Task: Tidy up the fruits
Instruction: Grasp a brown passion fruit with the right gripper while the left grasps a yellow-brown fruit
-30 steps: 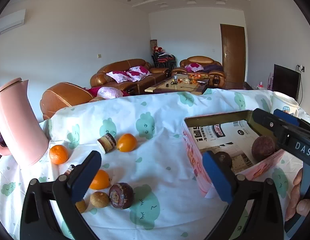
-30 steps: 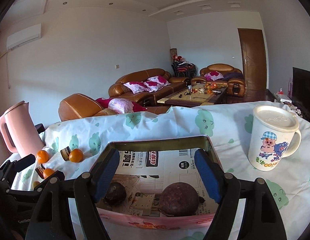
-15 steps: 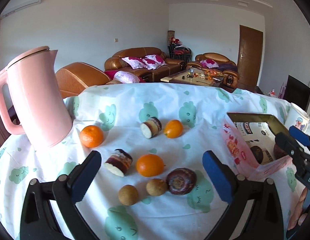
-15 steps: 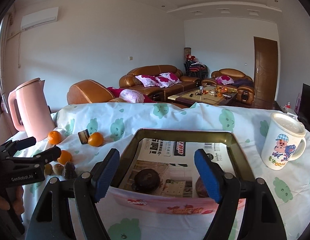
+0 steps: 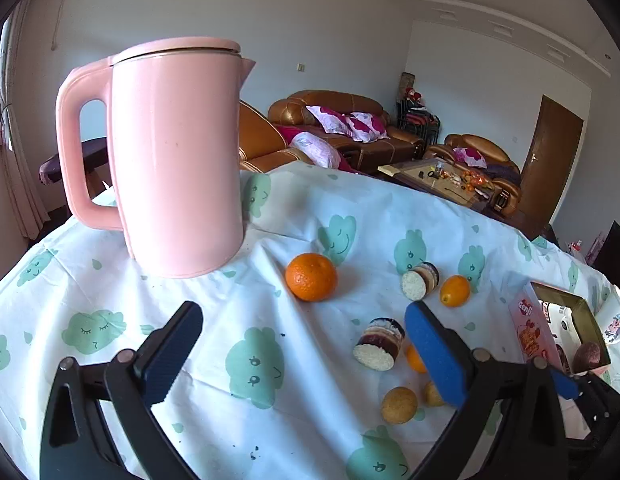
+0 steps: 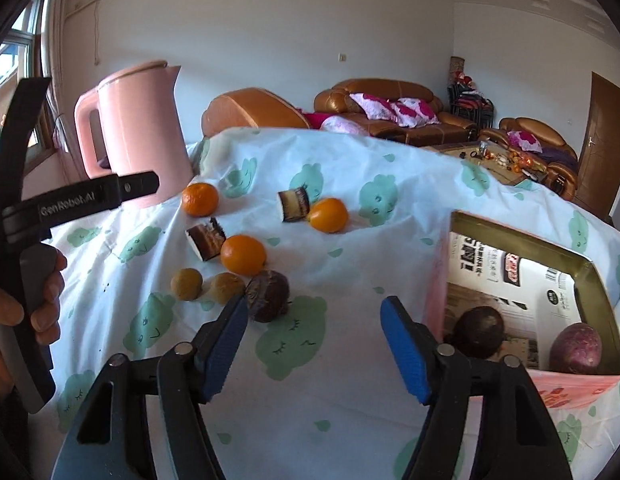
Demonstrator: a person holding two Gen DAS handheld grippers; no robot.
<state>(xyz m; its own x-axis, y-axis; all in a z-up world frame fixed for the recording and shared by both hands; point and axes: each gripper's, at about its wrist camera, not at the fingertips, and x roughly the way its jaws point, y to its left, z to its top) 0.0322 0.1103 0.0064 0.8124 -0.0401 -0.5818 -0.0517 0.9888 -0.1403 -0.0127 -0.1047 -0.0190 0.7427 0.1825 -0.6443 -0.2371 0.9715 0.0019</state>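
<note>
Fruits lie on the cloud-print tablecloth [image 6: 310, 360]: three oranges [image 6: 243, 255] [image 6: 200, 199] [image 6: 328, 215], two small brown fruits [image 6: 186, 283], a dark passion fruit [image 6: 267, 295] and two cut purple pieces [image 6: 206, 238]. A pink box [image 6: 581, 384] at the right holds two dark passion fruits [image 6: 479, 332]. My right gripper [image 6: 313, 344] is open and empty, just right of the loose passion fruit. My left gripper [image 5: 302, 356] is open and empty over the cloth, left of the fruit cluster [image 5: 375, 348]; an orange [image 5: 311, 276] lies beyond it.
A tall pink kettle [image 5: 174, 164] stands on the table's left, close to the left gripper. A white cartoon mug [image 5: 613, 320] stands beyond the box. Sofas and a coffee table lie beyond the table's far edge.
Both grippers have swung left, away from the box toward the fruit cluster and kettle. Both stay open and empty.
</note>
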